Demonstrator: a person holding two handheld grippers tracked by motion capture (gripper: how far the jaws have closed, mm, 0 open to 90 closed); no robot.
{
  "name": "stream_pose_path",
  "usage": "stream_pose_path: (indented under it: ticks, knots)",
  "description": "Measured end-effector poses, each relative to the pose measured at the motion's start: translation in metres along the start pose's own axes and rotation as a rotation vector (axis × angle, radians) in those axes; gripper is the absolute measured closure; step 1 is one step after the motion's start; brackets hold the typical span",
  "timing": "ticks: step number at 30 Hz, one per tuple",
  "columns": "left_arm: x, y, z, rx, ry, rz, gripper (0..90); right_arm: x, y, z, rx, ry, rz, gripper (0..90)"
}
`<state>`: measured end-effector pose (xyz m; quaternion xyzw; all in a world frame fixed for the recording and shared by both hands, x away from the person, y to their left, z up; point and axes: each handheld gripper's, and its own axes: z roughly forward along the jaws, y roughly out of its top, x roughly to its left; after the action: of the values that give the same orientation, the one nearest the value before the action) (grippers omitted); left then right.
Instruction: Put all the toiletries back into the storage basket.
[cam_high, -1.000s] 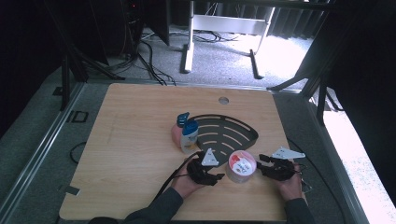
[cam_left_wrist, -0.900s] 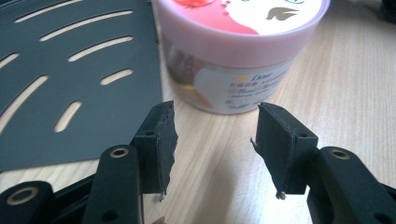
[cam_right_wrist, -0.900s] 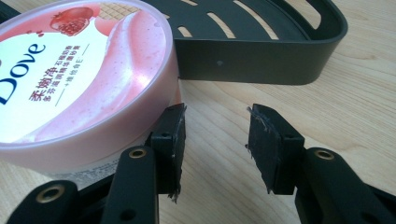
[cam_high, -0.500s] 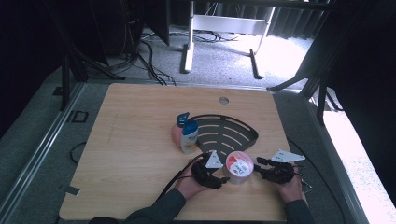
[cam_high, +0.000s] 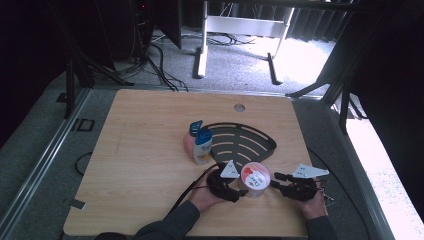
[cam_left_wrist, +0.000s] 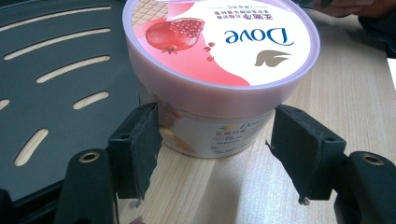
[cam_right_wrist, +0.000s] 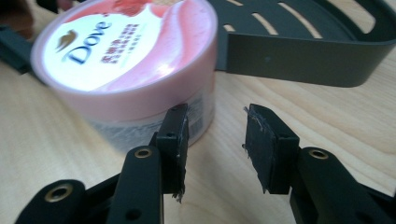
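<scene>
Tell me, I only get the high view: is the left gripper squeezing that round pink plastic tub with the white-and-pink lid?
Observer: Doesn't look so. The left gripper has just been opening its jaws; the round pink plastic tub stands loose between them.
Operator: What's on its lid?
Observer: The blue word Dove and a red pomegranate picture.
Operator: Is the right gripper holding something?
Observer: No, the right gripper has nothing between its jaws; it's beside the tub.
</scene>
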<state>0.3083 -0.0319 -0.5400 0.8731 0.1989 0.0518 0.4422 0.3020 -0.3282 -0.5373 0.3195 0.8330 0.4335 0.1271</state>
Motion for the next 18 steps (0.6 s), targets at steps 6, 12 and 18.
stream_pose_path:
  ticks: [6, 12, 18]
  knots:
    - [-0.002, 0.000, -0.003, -0.005, 0.000, 0.006, 34.8, 0.003, -0.002, -0.004, -0.001, 0.054, -0.019, 59.3]
    - [0.000, 0.001, -0.004, -0.026, -0.013, -0.008, 35.3, 0.004, -0.003, -0.004, 0.005, 0.124, -0.041, 53.2]
    - [0.000, -0.001, 0.002, -0.023, -0.010, -0.011, 29.6, 0.014, 0.002, 0.002, 0.028, 0.148, -0.093, 41.0]
